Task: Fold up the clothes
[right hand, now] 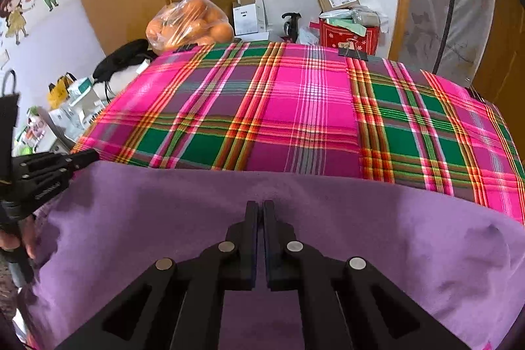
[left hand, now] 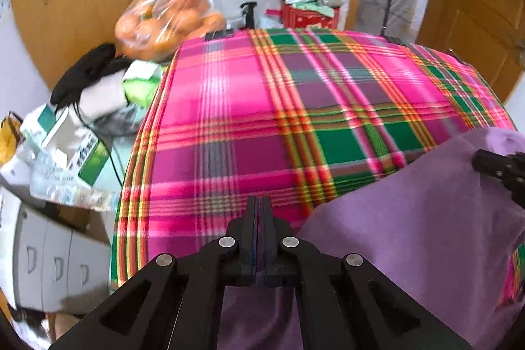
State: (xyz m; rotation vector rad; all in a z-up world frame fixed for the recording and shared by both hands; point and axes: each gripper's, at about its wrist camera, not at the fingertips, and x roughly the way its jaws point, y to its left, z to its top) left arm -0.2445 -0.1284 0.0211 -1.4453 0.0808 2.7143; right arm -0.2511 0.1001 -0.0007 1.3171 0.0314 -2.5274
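A purple cloth [right hand: 361,235] lies over the near edge of a table covered in pink, green and red plaid [right hand: 295,107]. My right gripper [right hand: 260,205] is shut, fingers together on the cloth's near part, with purple fabric showing between them. In the left wrist view the right gripper [left hand: 479,160] pinches a puckered spot of the purple cloth [left hand: 410,235]. My left gripper [left hand: 261,202] is shut with purple fabric hanging below its fingers. In the right wrist view the left gripper [right hand: 88,157] grips the cloth's left corner.
A plastic bag of oranges [right hand: 190,22], a white box [right hand: 249,13], a red box [right hand: 347,35] and cardboard parcels stand along the table's far edge. Black binder clips [right hand: 352,51] hold the plaid cover. Boxes and a black item [left hand: 88,71] crowd the left side.
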